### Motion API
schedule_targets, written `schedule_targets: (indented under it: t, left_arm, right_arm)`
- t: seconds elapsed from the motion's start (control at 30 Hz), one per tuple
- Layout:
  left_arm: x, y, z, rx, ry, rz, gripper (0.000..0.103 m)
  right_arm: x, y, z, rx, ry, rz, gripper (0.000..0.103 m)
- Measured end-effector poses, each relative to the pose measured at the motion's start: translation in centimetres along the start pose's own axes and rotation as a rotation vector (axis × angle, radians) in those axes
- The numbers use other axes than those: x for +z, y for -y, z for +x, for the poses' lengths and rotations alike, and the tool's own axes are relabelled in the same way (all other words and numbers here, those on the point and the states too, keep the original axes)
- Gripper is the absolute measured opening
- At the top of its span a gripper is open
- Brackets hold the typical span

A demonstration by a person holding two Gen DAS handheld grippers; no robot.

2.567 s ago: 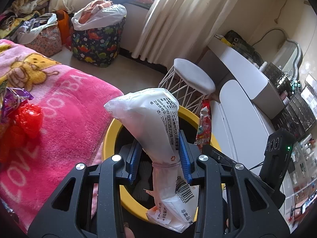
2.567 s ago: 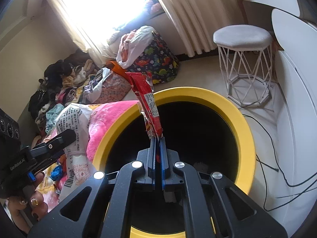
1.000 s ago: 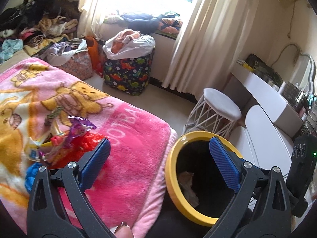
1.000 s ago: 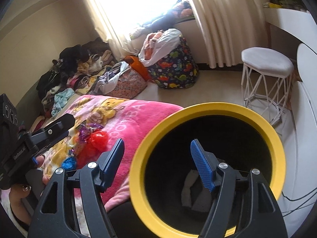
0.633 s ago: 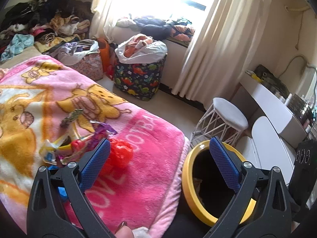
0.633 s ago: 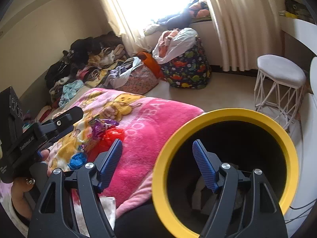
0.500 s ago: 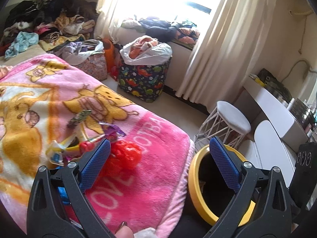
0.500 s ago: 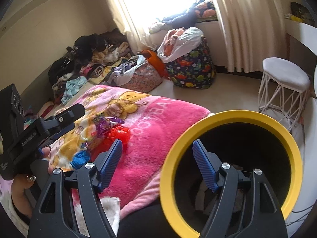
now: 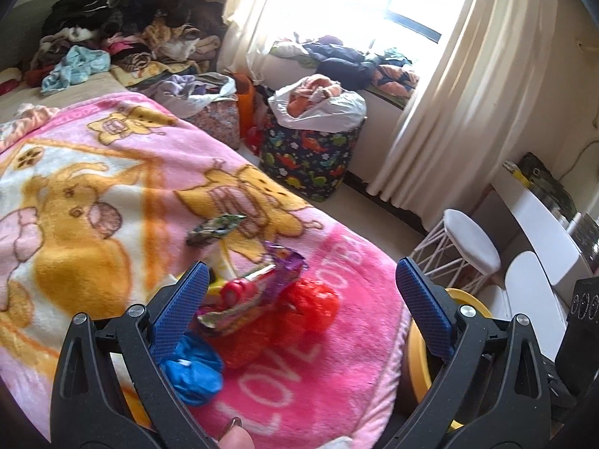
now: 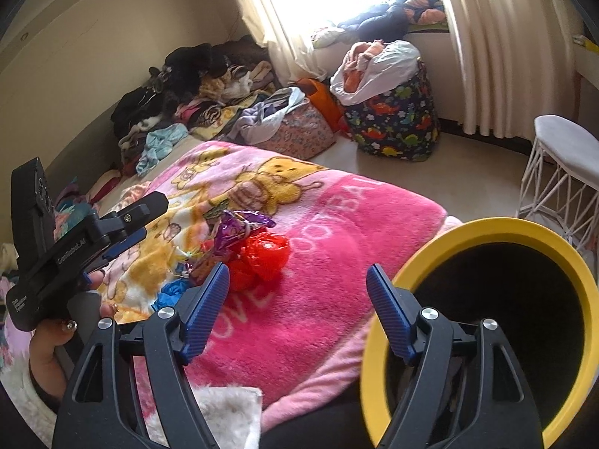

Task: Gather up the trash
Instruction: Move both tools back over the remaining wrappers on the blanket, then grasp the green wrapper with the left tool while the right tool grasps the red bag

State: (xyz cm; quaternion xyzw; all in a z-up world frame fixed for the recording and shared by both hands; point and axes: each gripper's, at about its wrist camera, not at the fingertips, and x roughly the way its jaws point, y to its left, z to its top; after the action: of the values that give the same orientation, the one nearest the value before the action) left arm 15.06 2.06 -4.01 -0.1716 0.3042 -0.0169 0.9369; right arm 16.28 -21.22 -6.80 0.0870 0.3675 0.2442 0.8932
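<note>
A heap of trash lies on the pink blanket: a red crumpled bag, a purple foil wrapper, a blue crumpled piece and a green wrapper. My left gripper is open and empty, hovering over the heap. The yellow-rimmed black bin stands beside the bed at the right. My right gripper is open and empty, above the blanket between the red bag and the bin. The left gripper shows in the right wrist view too.
A white wire stool stands behind the bin. A dinosaur-print basket full of clothes sits by the curtain. Piles of clothes lie at the far wall. A white desk is at the right.
Both grippers let go of their wrappers over the bin and opened. Both then swung left from the bin toward the trash heap on the blanket.
</note>
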Motion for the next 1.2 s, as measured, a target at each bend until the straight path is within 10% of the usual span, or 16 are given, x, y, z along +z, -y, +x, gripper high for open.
schedule_targets:
  t: [0.63, 1.2]
  left_arm:
    - [1.5, -4.6, 3.3, 0.118, -0.068, -0.005, 0.084]
    - [2.6, -4.5, 9.9, 0.206, -0.188, 0.116, 0.054]
  right_arm:
    - [1.5, -1.9, 7.2, 0.061, -0.109, -0.017, 0.074]
    - [1.6, -1.7, 11.8, 0.092, -0.192, 0.017, 0.074]
